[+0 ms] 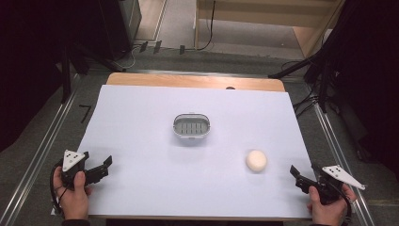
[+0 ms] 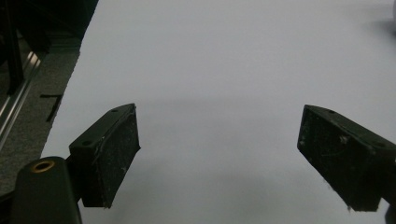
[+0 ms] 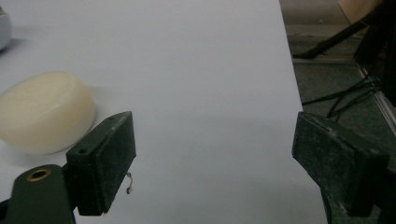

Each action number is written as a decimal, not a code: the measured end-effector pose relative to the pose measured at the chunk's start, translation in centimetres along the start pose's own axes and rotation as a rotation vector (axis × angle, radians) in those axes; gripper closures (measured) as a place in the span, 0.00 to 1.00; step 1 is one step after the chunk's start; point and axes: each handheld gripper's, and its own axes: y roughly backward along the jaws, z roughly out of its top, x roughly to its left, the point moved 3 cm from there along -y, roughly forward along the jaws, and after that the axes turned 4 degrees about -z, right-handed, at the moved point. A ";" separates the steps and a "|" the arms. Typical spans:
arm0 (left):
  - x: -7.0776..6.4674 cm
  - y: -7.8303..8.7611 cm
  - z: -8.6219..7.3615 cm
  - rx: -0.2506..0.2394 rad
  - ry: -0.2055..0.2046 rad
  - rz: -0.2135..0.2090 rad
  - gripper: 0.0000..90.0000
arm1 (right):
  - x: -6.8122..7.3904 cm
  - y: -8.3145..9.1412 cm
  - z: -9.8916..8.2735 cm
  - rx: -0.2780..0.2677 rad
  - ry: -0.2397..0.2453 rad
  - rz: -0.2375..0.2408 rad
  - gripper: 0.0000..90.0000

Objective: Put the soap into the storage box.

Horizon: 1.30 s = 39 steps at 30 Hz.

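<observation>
So the job here looks like getting the soap (image 1: 256,160) into the little grey dish (image 1: 191,126), and nothing is picked up yet: both grippers sit at the near corners of the white table (image 1: 141,188) with their jaws spread wide and empty. The soap lies flat on the right side, near the right gripper (image 1: 298,175) and well apart from the dish, which sits out in the middle. I'd go in with the right one, since it's way closer. My guess is the trick is to swing it left so the bar ends up squarely between the jaws, come down low, and pinch across the rounded sides rather than the top (soap is slick, so a shallow grab could squirt it out). The left gripper (image 1: 104,167) can probably just hang back, or steady the dish if it slides. View differences: the high view gives the whole layout, dish slots and all, while the right gripper view shows the soap (image 3: 44,112) up close, off to the left of its left jaw instead of between the jaws. The left gripper view just looks out over bare white table (image 2: 224,70).
</observation>
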 end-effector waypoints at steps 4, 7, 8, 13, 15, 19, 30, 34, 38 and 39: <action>0.0 0.0 0.0 -0.003 -0.002 -0.002 0.15 | 0.5 -0.3 0.5 0.053 -0.016 0.047 0.17; 0.0 0.0 0.0 -0.005 -0.001 -0.002 0.15 | 1.0 -0.5 0.7 0.080 -0.006 0.053 0.17; 0.0 0.0 0.0 -0.005 -0.002 -0.003 0.15 | 1.2 -0.7 0.8 0.099 0.007 0.025 0.18; 0.0 0.0 0.0 0.000 -0.001 -0.006 0.15 | 1.9 -1.2 1.1 0.157 0.034 0.005 0.22; 0.0 0.0 0.0 -0.001 0.001 -0.005 0.15 | 2.1 -1.1 1.3 0.190 0.091 0.017 0.32; 0.0 0.0 0.0 0.000 -0.001 -0.004 0.15 | 2.6 -0.8 2.1 0.242 0.174 0.088 0.32; 0.0 0.0 0.0 0.003 -0.003 -0.005 0.15 | 3.9 -0.7 2.6 0.439 0.190 0.206 0.19; -0.1 0.0 0.0 0.004 -0.007 -0.003 0.15 | 4.1 -0.9 3.0 0.463 0.204 0.203 0.18; -0.1 0.0 0.0 0.005 -0.008 -0.003 0.15 | 4.3 -1.0 3.6 0.492 0.233 0.210 0.17; -0.1 0.0 0.0 0.005 -0.010 -0.003 0.15 | 4.3 -1.1 3.6 0.509 0.239 0.211 0.17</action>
